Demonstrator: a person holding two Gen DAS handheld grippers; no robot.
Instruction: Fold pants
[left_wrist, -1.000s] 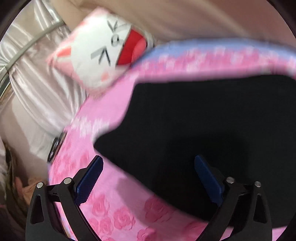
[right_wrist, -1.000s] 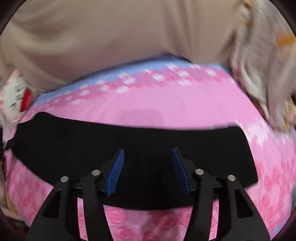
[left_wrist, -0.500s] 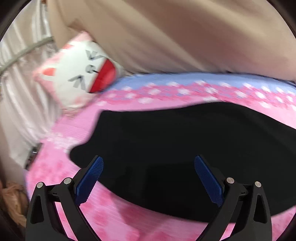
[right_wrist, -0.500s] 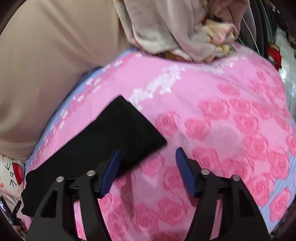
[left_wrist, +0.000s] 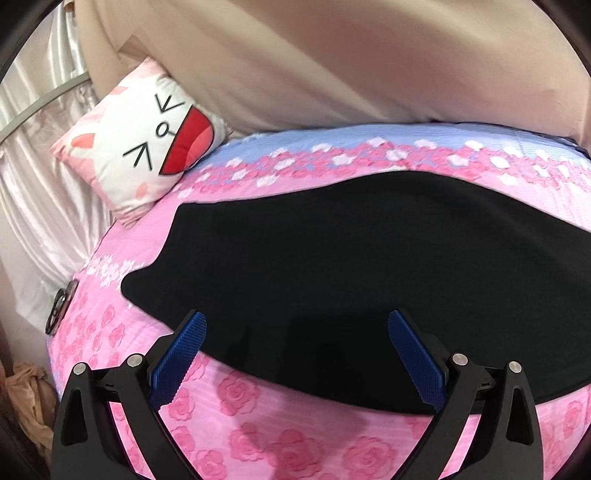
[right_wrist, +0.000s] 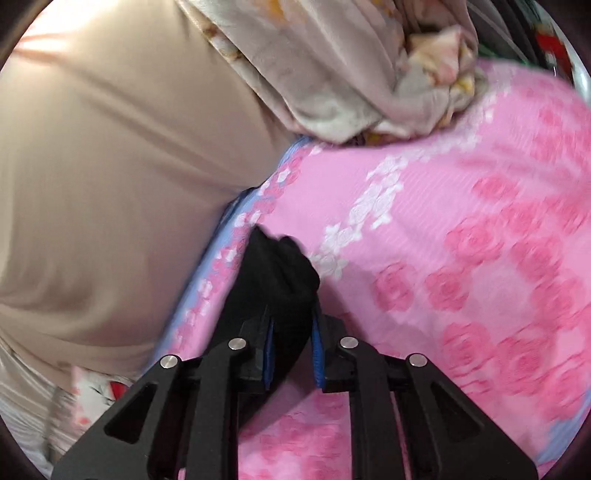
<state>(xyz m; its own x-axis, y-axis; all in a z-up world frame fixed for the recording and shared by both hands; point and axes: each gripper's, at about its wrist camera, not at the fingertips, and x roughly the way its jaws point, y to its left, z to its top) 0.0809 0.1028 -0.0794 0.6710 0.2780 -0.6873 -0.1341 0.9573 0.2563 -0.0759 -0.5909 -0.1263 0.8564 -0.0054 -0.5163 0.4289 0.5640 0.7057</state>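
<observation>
The black pants (left_wrist: 351, 258) lie flat as a long band across the pink rose bedspread (left_wrist: 258, 424). My left gripper (left_wrist: 295, 350) is open, hovering over the pants' near edge close to their left end, with nothing between its blue pads. My right gripper (right_wrist: 291, 354) is shut on the other end of the pants (right_wrist: 273, 273), which bunches up and sticks out past the blue pads, lifted a little off the bedspread (right_wrist: 461, 277).
A cartoon-face pillow (left_wrist: 147, 136) lies at the bed's far left corner. A beige curtain (left_wrist: 351, 62) hangs along the far side. A crumpled floral blanket (right_wrist: 351, 74) lies at the far end in the right wrist view. A dark device (left_wrist: 61, 306) lies by the left edge.
My right gripper has swung to the pants' end and shut on it. My left gripper stayed open and shifted its view over the pants' left end.
</observation>
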